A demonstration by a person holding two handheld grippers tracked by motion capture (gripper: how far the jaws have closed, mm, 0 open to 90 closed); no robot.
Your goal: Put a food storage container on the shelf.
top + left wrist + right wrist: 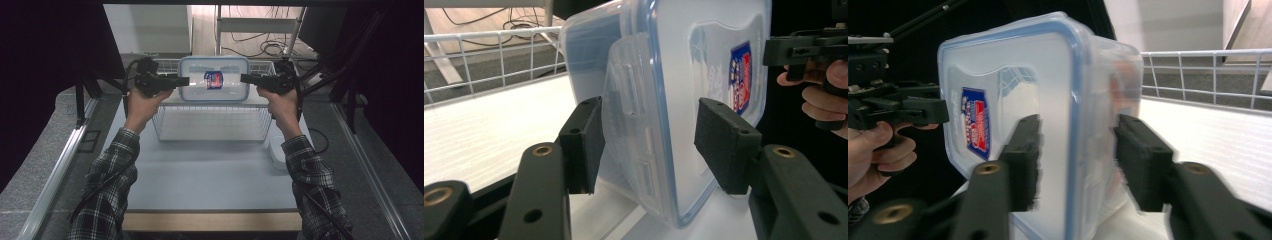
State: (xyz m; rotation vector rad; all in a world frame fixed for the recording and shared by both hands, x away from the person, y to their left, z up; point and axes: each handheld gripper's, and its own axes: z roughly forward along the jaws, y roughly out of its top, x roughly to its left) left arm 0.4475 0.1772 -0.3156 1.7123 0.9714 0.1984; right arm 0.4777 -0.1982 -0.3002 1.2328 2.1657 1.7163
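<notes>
Gripping the plastic container [214, 79] from both short ends, I hold it above the wire basket [214, 122] at the table's far side. My left gripper [649, 142] straddles its lid latch; my right gripper [1078, 160] clamps the opposite end. Slick plastic could slide from my pads [724, 145] if one hand tilts or eases.

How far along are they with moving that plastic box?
Done: both grippers have reached the lidded plastic container, the left gripper and right gripper at opposite ends. In hand: it sits above the wire basket, jaws straddling its ends; whether they pinch it isn't clear. Left: setting it down somewhere and letting go.
</notes>
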